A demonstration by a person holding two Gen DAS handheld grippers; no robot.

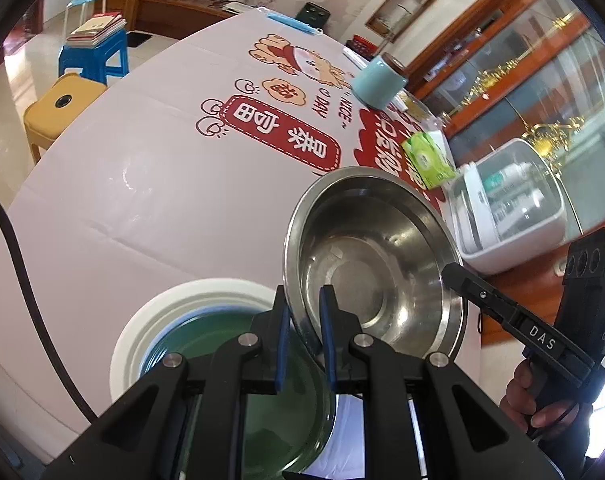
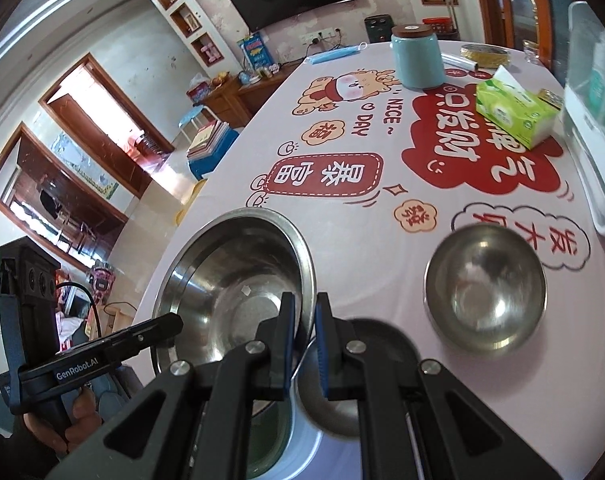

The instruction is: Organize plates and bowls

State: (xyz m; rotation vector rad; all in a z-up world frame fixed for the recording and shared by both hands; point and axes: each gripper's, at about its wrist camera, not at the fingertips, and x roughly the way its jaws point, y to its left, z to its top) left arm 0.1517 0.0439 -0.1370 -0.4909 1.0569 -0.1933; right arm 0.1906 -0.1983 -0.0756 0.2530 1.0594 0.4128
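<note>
The large steel bowl (image 1: 376, 264) is held clear of the table (image 1: 142, 184), gripped at opposite sides of its rim. The left claw (image 1: 306, 336) is clamped on the near rim; the right claw (image 2: 304, 340) is clamped on the far rim. Below it sits a white plate (image 1: 142, 320) carrying a green glass dish (image 1: 206, 332).

Handling — the bowl is judged rigid, light and slick; thin polished steel may slide between the pads, so the rolled rim is the preferred hold, and both sides should be kept level. The glass dish is judged fragile.

Count: two steel bowls — the large one and a small steel bowl (image 2: 486, 292) resting on the table — one plate, one glass dish.
</note>
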